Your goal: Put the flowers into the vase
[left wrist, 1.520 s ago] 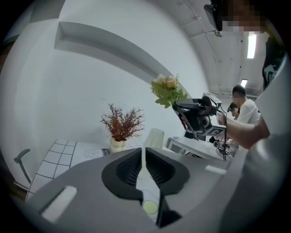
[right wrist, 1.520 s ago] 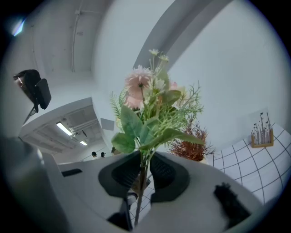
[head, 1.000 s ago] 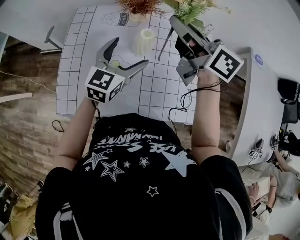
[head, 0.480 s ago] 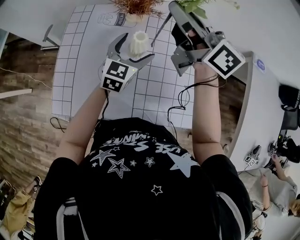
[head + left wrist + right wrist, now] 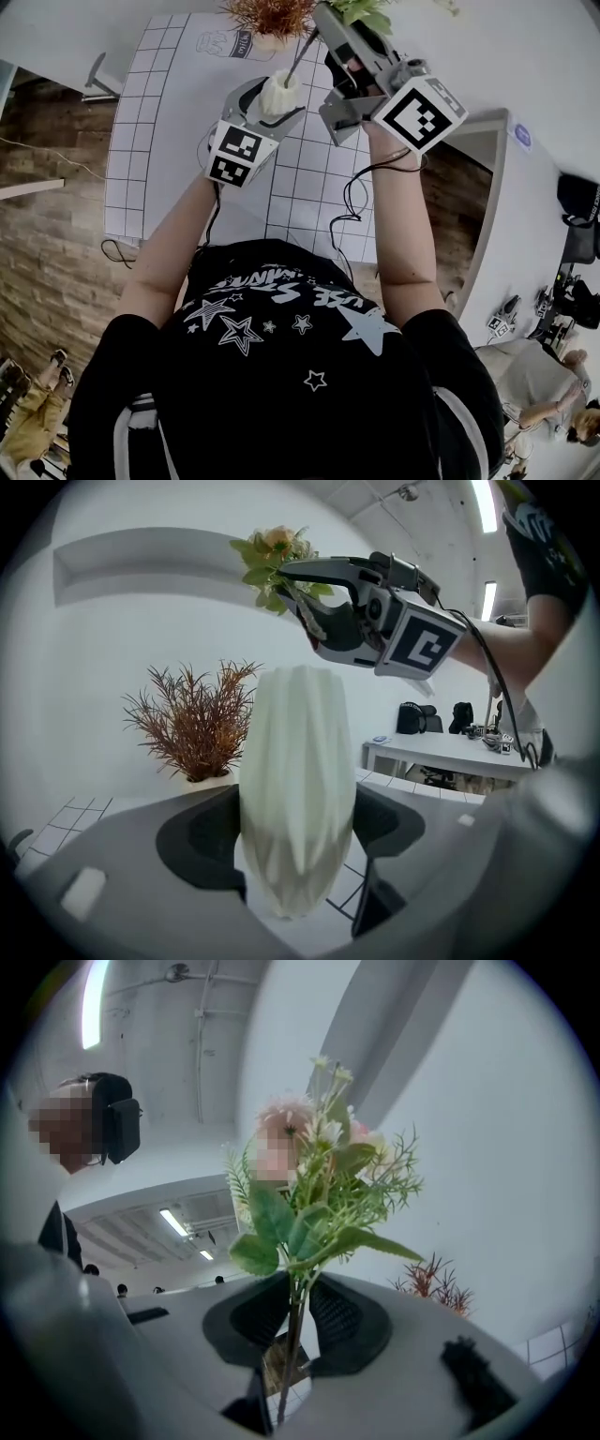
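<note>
At twelve o'clock on the gridded mat (image 5: 159, 112), the jaws of our left gripper (image 5: 269, 103) have just been closing and clamp the ribbed white vase (image 5: 298, 789) low on its belly; we judge it light, rigid and easily tipped. At one o'clock above it, our right gripper (image 5: 298, 1321) pinches the artificial flowers (image 5: 309, 1194) by their thin stem (image 5: 292, 1354), which looks springy and slip-prone.

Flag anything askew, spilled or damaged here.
Nothing stands out. The vase stands upright on the table between the jaws of the left gripper, which have just been closing onto it. The right gripper holds the flowers by the stem. The plant behind is upright.
</note>
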